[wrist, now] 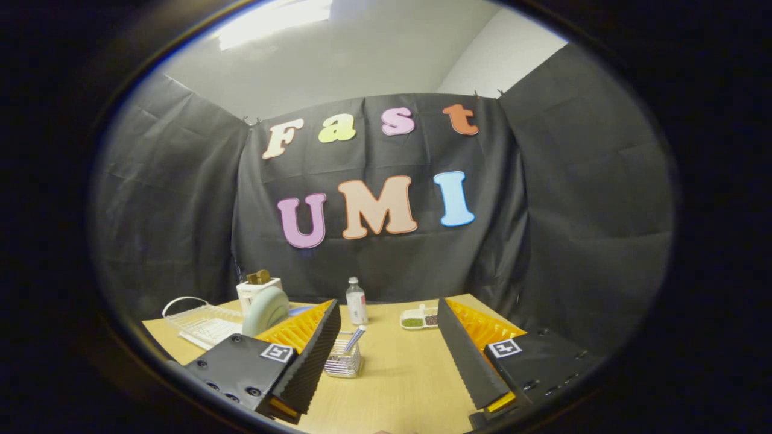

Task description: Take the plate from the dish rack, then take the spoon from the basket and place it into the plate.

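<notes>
Plate [266, 310] stands upright in the dish rack [202, 322]; fingers [313, 355] spread wide, level above the table [398, 380].

Light wooden table [398, 374], carrying a white dish rack [202, 322], a wire basket [342, 363], a small bottle [356, 301], a divided tray [420, 318], a white box [256, 291]. Gripper [386, 355] fingers spread above, holding nothing.
</notes>
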{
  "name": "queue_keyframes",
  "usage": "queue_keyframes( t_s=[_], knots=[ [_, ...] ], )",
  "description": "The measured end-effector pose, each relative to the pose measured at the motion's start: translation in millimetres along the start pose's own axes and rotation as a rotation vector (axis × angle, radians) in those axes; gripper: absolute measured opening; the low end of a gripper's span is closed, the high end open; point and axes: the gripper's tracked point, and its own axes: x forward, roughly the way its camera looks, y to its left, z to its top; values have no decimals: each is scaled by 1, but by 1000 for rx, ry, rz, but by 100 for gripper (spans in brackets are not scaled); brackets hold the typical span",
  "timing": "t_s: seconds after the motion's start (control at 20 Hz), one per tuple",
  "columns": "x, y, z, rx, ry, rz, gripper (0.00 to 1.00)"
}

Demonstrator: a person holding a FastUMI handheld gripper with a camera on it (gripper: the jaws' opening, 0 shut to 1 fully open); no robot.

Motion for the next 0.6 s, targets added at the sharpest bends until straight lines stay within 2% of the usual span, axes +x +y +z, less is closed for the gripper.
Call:
queue_keyframes(
  t_s=[0.4, 0.6],
  knots=[
    [4, 6, 9, -21, -42, -52, 100],
    [19, 54, 16, -4, -36, 26, 100]
  ],
)
